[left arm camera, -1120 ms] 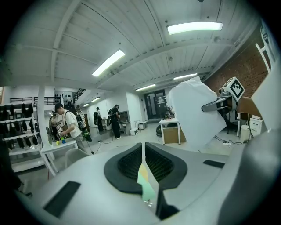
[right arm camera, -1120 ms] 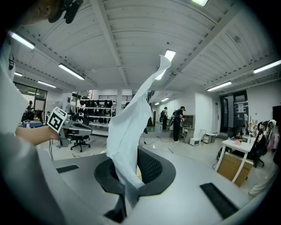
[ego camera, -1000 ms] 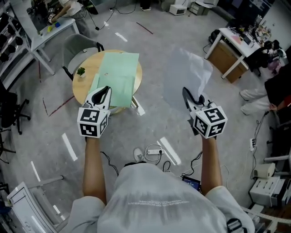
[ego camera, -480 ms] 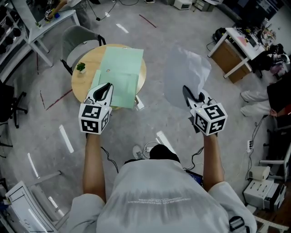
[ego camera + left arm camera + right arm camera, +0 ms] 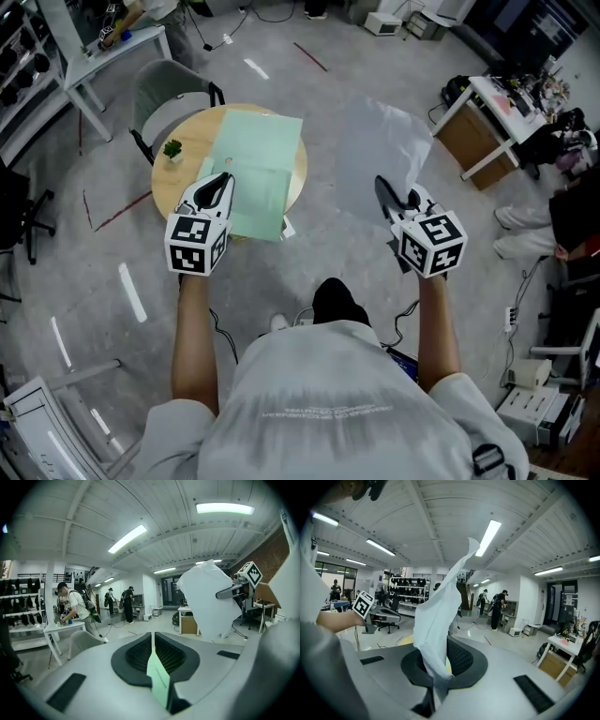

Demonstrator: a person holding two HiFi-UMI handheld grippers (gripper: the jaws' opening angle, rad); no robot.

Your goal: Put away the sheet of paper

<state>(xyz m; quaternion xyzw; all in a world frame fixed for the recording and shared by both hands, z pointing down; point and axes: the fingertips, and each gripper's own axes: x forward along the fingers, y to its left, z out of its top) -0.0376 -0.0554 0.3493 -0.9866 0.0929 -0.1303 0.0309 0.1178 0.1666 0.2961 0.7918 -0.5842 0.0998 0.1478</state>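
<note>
In the head view my right gripper [image 5: 382, 187] is shut on the lower edge of a white sheet of paper [image 5: 380, 150], which stands up limp in the air. The right gripper view shows the sheet [image 5: 440, 616] rising from between the shut jaws [image 5: 436, 660]. My left gripper [image 5: 217, 184] is shut on a pale green folder [image 5: 258, 164], held out over a round wooden table [image 5: 183, 141]. Seen from the left gripper view, the folder [image 5: 157, 677] lies edge-on between the jaws [image 5: 153, 641], with the sheet [image 5: 206, 597] at the right.
A small potted plant [image 5: 172, 149] stands on the round table, with a grey chair [image 5: 164, 84] behind it. A white desk [image 5: 112, 52] is at the far left and a cluttered desk [image 5: 487, 103] at the right. People stand in the background [image 5: 70, 606].
Both grippers have moved forward with the folder and the sheet still in them. The round table has come nearer, and a dark shoe now shows below me.
</note>
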